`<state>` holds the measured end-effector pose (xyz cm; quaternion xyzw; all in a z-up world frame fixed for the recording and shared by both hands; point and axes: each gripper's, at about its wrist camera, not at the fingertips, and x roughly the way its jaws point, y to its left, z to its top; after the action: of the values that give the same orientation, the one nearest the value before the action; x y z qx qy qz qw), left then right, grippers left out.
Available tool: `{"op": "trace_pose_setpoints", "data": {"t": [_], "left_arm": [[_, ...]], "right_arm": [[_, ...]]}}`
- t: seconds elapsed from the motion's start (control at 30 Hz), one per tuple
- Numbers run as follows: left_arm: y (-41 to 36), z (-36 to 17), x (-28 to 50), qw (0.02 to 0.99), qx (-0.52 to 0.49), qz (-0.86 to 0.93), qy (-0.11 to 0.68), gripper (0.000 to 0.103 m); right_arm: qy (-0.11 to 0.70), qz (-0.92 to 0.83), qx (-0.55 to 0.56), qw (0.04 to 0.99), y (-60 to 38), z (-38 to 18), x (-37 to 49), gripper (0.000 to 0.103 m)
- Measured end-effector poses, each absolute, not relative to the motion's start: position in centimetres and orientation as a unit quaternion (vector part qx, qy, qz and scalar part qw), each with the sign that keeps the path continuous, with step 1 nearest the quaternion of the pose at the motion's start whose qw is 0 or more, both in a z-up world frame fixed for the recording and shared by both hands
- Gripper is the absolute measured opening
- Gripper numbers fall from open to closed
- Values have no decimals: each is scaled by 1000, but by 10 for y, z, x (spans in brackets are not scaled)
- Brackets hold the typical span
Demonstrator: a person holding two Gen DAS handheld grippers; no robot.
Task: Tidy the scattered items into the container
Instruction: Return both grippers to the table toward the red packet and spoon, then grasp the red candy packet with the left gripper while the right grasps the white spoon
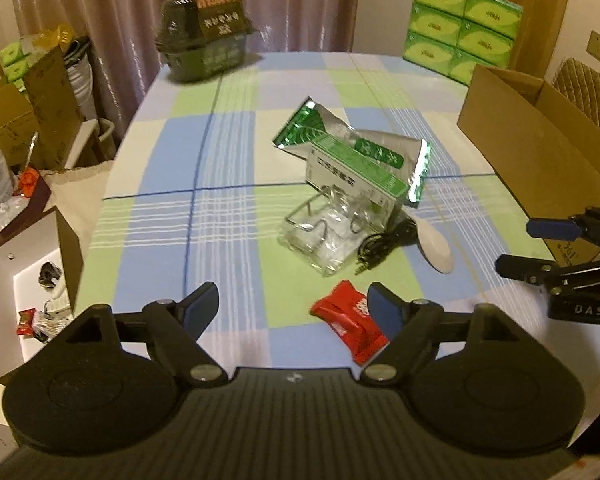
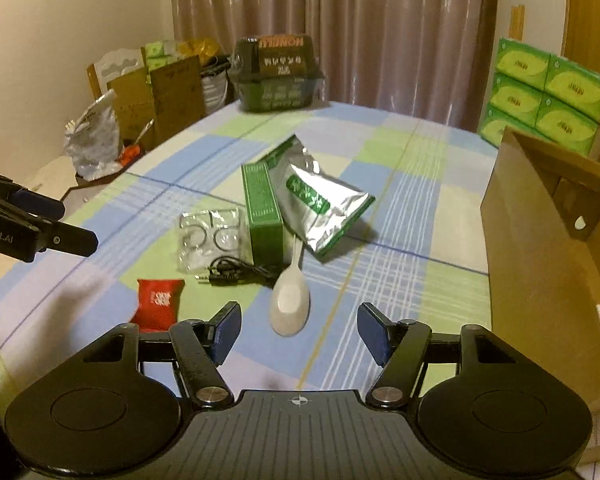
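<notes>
Several items lie mid-table on the checked cloth: a silver-green pouch (image 1: 332, 128) (image 2: 320, 204), a green box (image 1: 356, 176) (image 2: 264, 216), a clear blister pack (image 1: 324, 236) (image 2: 208, 236), a black cable (image 1: 384, 244) (image 2: 236, 272), a white spoon (image 1: 436, 248) (image 2: 290, 304) and a red packet (image 1: 348, 320) (image 2: 158, 300). My left gripper (image 1: 292, 304) (image 2: 72, 224) is open, its right finger over the red packet's edge. My right gripper (image 2: 300, 324) (image 1: 520, 248) is open just short of the spoon's bowl. The open cardboard box (image 1: 520, 140) (image 2: 540, 260) stands at the right.
A dark green lidded container (image 1: 204, 40) (image 2: 276, 76) sits at the table's far edge. Stacked green tissue packs (image 1: 460, 32) (image 2: 548, 100) stand behind the cardboard box. Cartons, bags and an open white box (image 1: 32, 280) crowd the floor left of the table.
</notes>
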<state>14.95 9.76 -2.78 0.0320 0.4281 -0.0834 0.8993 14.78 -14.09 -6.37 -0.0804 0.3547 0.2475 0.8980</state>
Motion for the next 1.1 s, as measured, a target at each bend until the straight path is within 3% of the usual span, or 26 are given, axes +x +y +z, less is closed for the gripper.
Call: {"op": "trace_pose_setpoints", "data": {"t": [0.4,0.57,0.7,0.77,0.83,1.1], "left_arm": [[55,-66,178,864,48,-111,489,77],[42,-87,191,853,47,-109,508,59],[38,-95,193,852,48,-110,510,52],[37,-96,193,851,55,-114,510,38],[39,-97,193,850,61,-118,509,32],[44,-93,193,857,68,-133,492,30]], "right_arm": [[367,238,-77,896,-148,-80,163,65],[375,237,-73,893,-153,-87,168,65],[378,233,-69,893,-157,-90,171,65],[379,232,-68,893,-158,-91,173,65],[381,232,-66,893,-158,-92,175,65],[382,246,-70,888,-148,-95,178,65]]}}
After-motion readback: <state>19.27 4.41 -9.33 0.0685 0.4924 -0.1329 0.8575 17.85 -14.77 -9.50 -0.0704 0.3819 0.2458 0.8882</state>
